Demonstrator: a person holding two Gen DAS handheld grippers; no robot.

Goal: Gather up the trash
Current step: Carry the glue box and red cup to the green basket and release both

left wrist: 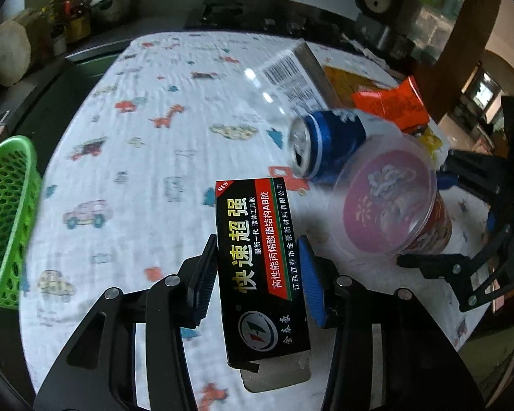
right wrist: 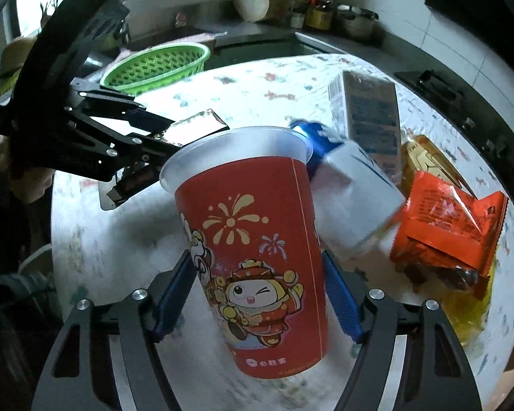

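My left gripper (left wrist: 257,274) is shut on a black glue box (left wrist: 260,267) with yellow Chinese lettering, held above the table. My right gripper (right wrist: 257,294) is shut on a red paper cup (right wrist: 257,246) with a cartoon print and a clear rim; the cup also shows in the left wrist view (left wrist: 394,205). A blue and white can (left wrist: 325,144) lies on its side just beyond the cup. A green basket (left wrist: 7,219) stands at the table's left edge; in the right wrist view the basket (right wrist: 157,65) is at the far side.
A carton with a barcode (left wrist: 294,75), an orange wrapper (left wrist: 394,102) and a yellow packet (right wrist: 425,161) lie on the patterned tablecloth (left wrist: 137,137) past the can. A kitchen counter with bottles (right wrist: 311,10) and a pot (right wrist: 356,20) runs behind the table.
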